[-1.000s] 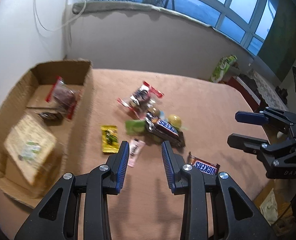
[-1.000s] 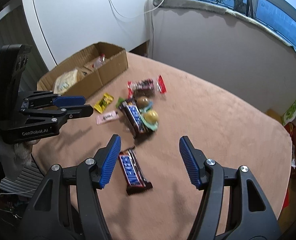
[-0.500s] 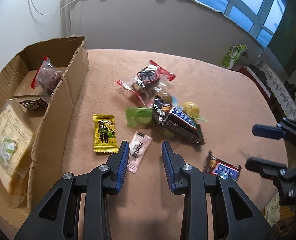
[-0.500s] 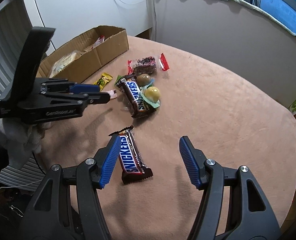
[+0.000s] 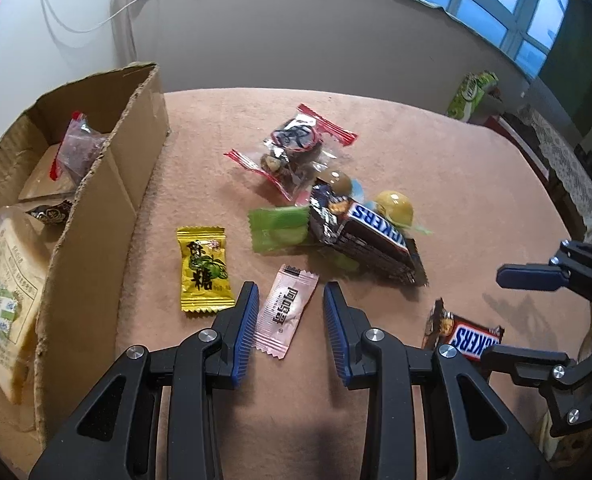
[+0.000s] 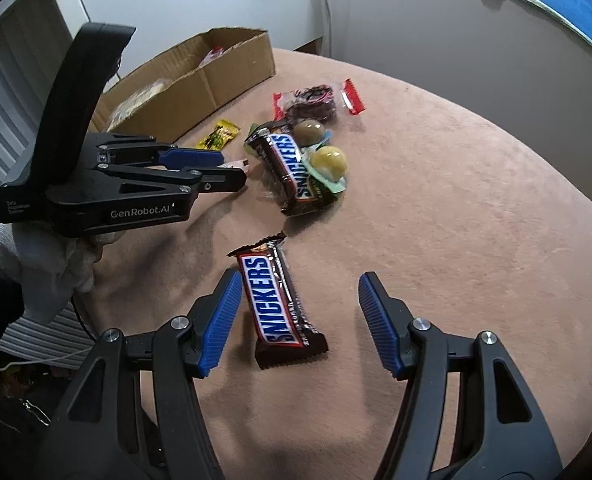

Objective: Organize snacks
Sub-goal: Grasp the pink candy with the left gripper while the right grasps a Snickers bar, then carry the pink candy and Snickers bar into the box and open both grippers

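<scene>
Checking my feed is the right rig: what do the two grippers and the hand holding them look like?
Both the left gripper and right gripper are black plastic with ribbed blue pads and silver pivot screws. The left one's body reads GenRobot.AI in white. The hand holding it wears a white knit glove and dark sleeve.

Snacks, loose on tabletop: pink sachet [image 5: 287, 310], flat; yellow candy packet [image 5: 204, 270] beside it, toward the cardboard box [image 5: 96, 208] at the left edge; green sweet [image 5: 278, 229]; Snickers multipack [image 5: 365, 240]; clear red-ended bag [image 5: 296, 148]; single Snickers bar [image 6: 274, 304], flat, apart.
</scene>
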A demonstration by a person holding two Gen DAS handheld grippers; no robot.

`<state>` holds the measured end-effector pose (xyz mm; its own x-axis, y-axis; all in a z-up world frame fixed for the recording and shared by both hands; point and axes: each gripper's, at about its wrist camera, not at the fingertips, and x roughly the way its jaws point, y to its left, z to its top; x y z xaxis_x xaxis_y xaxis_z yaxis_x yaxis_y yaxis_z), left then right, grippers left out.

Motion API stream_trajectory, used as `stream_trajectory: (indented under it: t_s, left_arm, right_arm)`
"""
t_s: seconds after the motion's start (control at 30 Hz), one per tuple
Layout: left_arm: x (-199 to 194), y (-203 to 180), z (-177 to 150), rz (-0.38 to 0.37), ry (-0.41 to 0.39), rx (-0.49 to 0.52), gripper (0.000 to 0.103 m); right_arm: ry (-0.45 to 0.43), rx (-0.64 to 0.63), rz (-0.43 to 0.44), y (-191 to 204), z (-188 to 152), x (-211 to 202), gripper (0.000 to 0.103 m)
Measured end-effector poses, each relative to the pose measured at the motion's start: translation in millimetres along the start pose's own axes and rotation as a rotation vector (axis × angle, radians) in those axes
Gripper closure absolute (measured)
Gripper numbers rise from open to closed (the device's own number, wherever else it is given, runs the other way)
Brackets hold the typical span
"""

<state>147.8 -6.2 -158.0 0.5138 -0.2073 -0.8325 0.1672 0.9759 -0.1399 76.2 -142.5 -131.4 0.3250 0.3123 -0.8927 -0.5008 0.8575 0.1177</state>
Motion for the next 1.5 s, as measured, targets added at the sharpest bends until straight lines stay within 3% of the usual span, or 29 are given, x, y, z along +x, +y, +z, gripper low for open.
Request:
stream_trajectory:
  t_s: [0.33, 0.57, 0.73, 0.9, 1.5]
  left_arm:
    - [3.6, -14.4, -4.0, 0.035, -0.009, 0.050, 0.071]
    - [4.5, -18.3, -6.9, 0.038, -0.017, 0.049, 0.081]
    - [1.4, -16.1, -9.1, 0.030, -0.023, 0.034, 0.085]
    - [-2.2, -15.0, -11.6, 0.018, -0.032, 0.022, 0.086]
    - [-30.5, -6.2, -11.1, -0.017, -0.096, -0.014, 0.086]
  right_arm:
    - [0.036, -0.015, 0.002, 5.4, -1.4, 14.8, 0.040]
    - [0.055, -0.016, -0.004, 5.5, 0.9, 23.4, 0.040]
    - [0.059, -0.030, -0.014, 10.5, 2.6, 23.5, 0.052]
    - [0.065, -0.024, -0.022, 11.7, 5.0, 22.5, 0.073]
    - [0.020, 0.004, -0.043, 9.2, 9.4, 1.9, 0.073]
